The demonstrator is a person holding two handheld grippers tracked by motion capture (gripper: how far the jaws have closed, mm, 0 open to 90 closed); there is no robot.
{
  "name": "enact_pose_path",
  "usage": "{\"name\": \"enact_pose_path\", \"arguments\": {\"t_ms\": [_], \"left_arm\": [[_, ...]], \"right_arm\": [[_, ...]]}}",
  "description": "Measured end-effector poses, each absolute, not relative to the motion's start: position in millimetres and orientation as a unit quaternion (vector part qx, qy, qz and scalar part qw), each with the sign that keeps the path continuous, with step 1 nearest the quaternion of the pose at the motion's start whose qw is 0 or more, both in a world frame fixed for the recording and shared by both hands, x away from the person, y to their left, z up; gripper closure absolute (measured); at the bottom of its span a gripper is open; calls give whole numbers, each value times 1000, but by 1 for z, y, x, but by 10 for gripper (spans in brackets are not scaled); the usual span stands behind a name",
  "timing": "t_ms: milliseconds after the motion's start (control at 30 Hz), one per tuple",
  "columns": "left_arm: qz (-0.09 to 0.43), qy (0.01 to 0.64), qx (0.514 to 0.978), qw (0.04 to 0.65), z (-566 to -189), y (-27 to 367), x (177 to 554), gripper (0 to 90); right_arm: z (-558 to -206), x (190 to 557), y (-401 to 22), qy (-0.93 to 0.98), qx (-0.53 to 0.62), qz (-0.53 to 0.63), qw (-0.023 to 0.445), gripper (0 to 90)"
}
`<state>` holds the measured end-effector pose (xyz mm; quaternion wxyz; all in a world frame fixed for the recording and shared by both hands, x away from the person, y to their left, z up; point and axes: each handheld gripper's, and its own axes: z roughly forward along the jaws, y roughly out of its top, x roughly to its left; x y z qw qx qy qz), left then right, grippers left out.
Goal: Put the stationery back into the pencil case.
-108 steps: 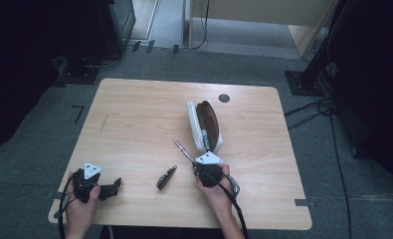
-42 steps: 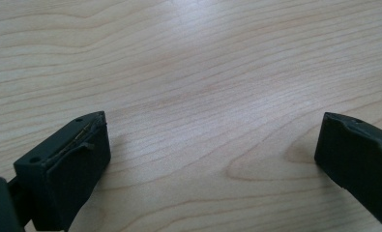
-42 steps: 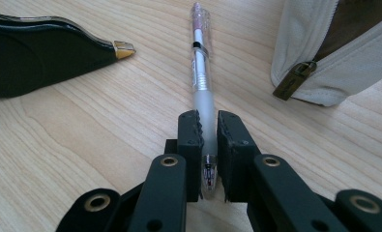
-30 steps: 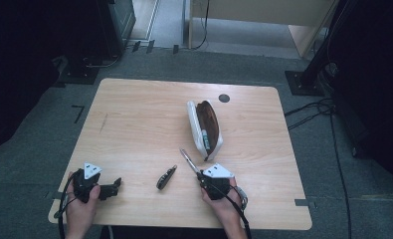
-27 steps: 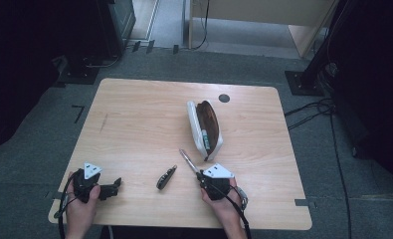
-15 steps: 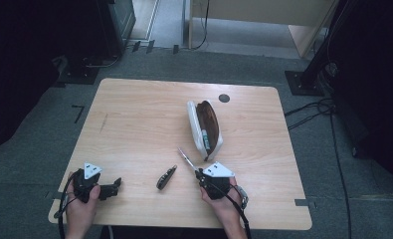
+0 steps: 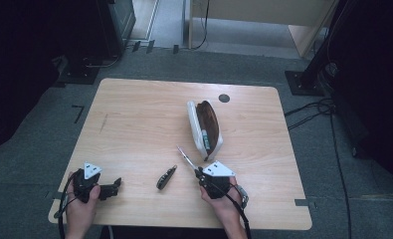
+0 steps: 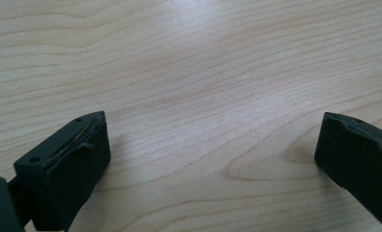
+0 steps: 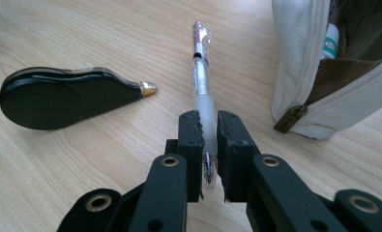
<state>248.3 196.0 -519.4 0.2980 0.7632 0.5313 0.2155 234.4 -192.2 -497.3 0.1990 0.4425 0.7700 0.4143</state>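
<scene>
Pen [image 9: 201, 92] clamped between right fingers [image 9: 226, 145] | left fingers [image 8: 58, 159] spread, nothing between

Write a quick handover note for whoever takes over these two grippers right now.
Right gripper: jaws shut on the clear pen, held low over the table, tip pointing away beside the open pencil case.
Left gripper: jaws open, nothing between them, resting near the table's front left corner.
Black correction-tape dispenser: lying loose between the two grippers.
Done: pen gripped.
Left, probably: put the pen in the case, then likely the dispenser.
</scene>
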Motion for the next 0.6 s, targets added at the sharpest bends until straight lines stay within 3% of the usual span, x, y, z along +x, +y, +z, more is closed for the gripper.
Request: {"name": "enact_pose_path", "arguments": {"t_ms": [600], "left_arm": [[215,531,763,298,-519,196,248,0]], "right_arm": [[-477,239,-191,765,432,429,209,815]]}}
